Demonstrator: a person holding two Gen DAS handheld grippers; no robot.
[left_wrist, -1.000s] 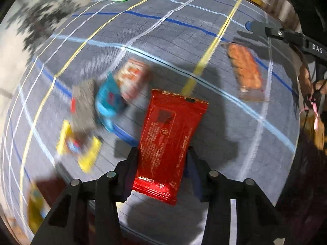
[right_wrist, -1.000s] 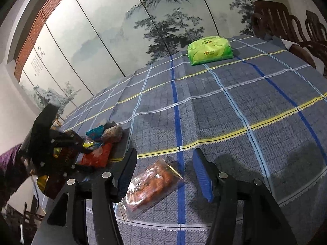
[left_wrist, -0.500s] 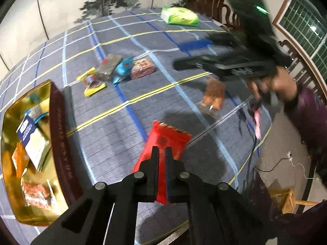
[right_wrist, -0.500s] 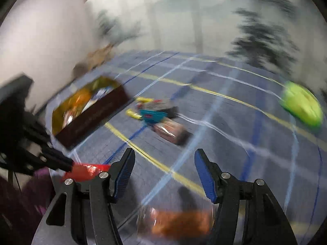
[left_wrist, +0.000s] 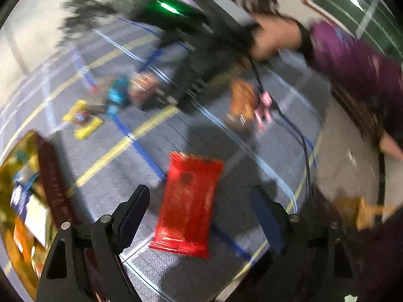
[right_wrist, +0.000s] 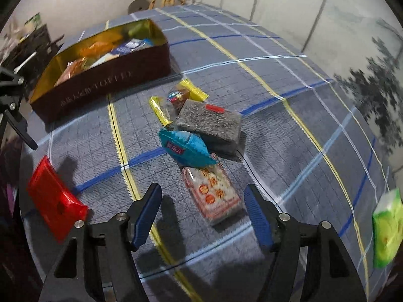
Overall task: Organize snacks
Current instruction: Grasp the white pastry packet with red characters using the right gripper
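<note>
Snacks (right_wrist: 199,138) partly overlapping, labels blurred

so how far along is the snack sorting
Done: several packets already lie in the gold-lined box. In hand: nothing. The left gripper is opening around the red packet, pads clear of it; the right gripper is opening over the pink packet. Left: those, the blue, grey, yellow and orange packets.

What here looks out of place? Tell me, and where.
The red packet lies alone at the table's near edge, away from the gold-lined box, between the opening left claw jaws, untouched. Four snacks sit heaped on the cloth, the blue packet overlapping the pink one.
</note>
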